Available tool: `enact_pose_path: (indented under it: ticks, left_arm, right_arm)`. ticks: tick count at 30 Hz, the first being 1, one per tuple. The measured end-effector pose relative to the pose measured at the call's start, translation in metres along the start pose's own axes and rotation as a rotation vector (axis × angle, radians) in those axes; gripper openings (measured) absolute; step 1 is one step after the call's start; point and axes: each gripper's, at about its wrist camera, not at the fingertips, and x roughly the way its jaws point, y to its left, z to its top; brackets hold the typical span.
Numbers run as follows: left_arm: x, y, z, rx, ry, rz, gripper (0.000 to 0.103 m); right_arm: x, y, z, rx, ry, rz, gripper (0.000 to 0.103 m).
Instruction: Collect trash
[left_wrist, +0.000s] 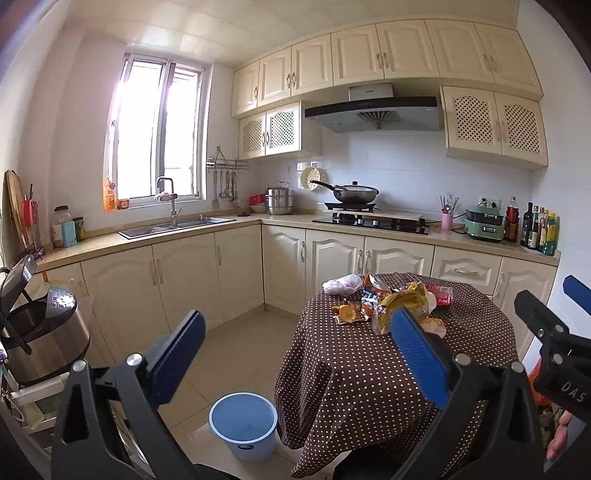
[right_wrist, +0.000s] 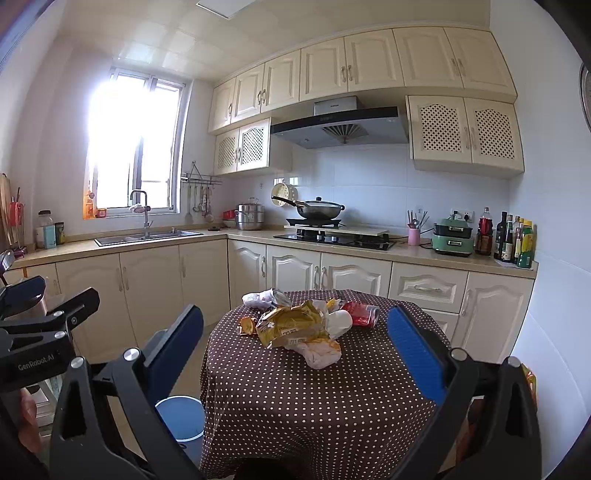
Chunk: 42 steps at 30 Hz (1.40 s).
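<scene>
Left wrist view: the left tool (left_wrist: 295, 354) is spread wide and holds nothing, its blue pads (left_wrist: 419, 356) clear of everything. It hangs level above the floor just left of the worktop (left_wrist: 369, 373), aimed past the near-left edge. The trash (left_wrist: 391, 302) lies heaped toward the far edge of the dotted cloth: a yellow wrapper (left_wrist: 404, 301), an orange wrapper (left_wrist: 347, 314), a white bag (left_wrist: 343, 285) and a red pack (left_wrist: 441, 294). A blue bucket (left_wrist: 243, 424) stands on the floor by the near-left edge, wholly visible only here. The right tool (left_wrist: 554, 325) enters at the right edge, with fingers of the right hand (left_wrist: 559, 435) under it.

Right wrist view: the right tool (right_wrist: 295, 354) is likewise wide and empty, held level over the near edge, facing the trash (right_wrist: 306, 325) head-on. A red can (right_wrist: 362, 315) lying on its side shows here. The bucket (right_wrist: 181, 417) is half hidden behind the cloth. The left tool (right_wrist: 40, 325) shows at the left edge, with the left hand (right_wrist: 29, 424) below it.
</scene>
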Motion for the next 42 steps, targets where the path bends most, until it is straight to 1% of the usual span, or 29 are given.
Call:
enact_pose_path:
  ticks: [42]
  left_arm:
    - [0.0006, -0.0062, 0.0011, 0.010, 0.008, -0.010, 0.098]
  right_arm:
    - [-0.0020, -0.0052, 0.0016, 0.015, 0.019, 0.011, 0.096]
